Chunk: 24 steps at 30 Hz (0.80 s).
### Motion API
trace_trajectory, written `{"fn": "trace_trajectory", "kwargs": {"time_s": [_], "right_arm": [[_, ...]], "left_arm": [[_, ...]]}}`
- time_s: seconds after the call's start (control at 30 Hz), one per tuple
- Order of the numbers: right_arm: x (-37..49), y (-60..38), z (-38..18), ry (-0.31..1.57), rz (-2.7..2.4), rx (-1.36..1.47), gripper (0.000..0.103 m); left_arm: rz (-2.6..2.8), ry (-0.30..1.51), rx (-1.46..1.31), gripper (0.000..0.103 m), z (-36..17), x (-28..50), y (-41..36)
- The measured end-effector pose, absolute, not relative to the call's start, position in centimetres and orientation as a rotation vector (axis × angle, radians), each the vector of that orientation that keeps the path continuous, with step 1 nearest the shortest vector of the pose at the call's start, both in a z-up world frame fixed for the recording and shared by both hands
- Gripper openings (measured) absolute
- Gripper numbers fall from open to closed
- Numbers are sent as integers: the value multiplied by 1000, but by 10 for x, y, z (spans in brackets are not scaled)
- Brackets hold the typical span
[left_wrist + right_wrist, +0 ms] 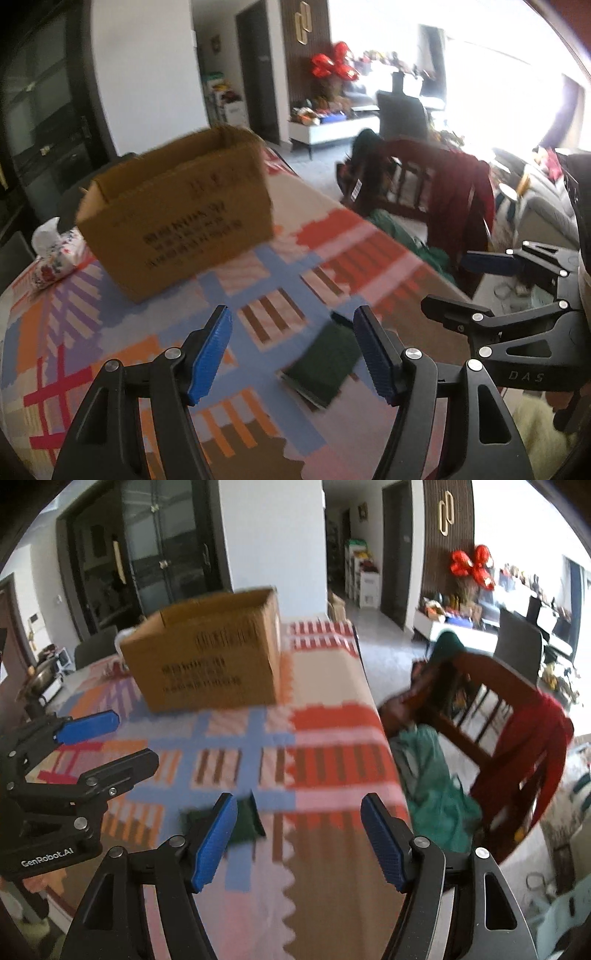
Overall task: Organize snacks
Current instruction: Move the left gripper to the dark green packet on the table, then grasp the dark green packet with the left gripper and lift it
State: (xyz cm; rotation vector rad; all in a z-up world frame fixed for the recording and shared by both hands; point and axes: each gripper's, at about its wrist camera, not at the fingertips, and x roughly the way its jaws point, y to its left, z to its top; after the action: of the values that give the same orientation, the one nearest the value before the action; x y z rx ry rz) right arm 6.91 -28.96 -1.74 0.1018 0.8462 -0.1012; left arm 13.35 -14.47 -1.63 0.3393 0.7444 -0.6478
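Both pairs of fingers, left gripper (293, 352) and right gripper (299, 838), gape empty above the counter (177, 332). "GenRobot.AI" and "DAS" mark them. Green snack packet (323, 360) lies flat, long axis slanting; beyond stands cardboard box (177, 218), print blurred.

The left tool (293, 350) hangs open above a dark green snack packet (325, 363) on the patterned table (147, 332); a cardboard box (177, 218) stands beyond.

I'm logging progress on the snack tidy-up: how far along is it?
Barely started. Nothing looks packed yet, though the cardboard box interior is hidden. Both the left gripper and right gripper are open and empty. The dark green packet still lies on the tablecloth, waiting to be boxed.
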Motion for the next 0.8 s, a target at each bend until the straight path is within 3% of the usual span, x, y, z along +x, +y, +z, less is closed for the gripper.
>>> {"fn": "trace_trajectory", "kwargs": {"time_s": [0.43,0.8], "right_arm": [[57,-295,-72,989,-140,150,70],[64,-296,-86,1036,-149,177,70]], "left_arm": [[-731,882,480,71,-79,137,-167],[-750,934,502,71,-99,150,-183]]}}
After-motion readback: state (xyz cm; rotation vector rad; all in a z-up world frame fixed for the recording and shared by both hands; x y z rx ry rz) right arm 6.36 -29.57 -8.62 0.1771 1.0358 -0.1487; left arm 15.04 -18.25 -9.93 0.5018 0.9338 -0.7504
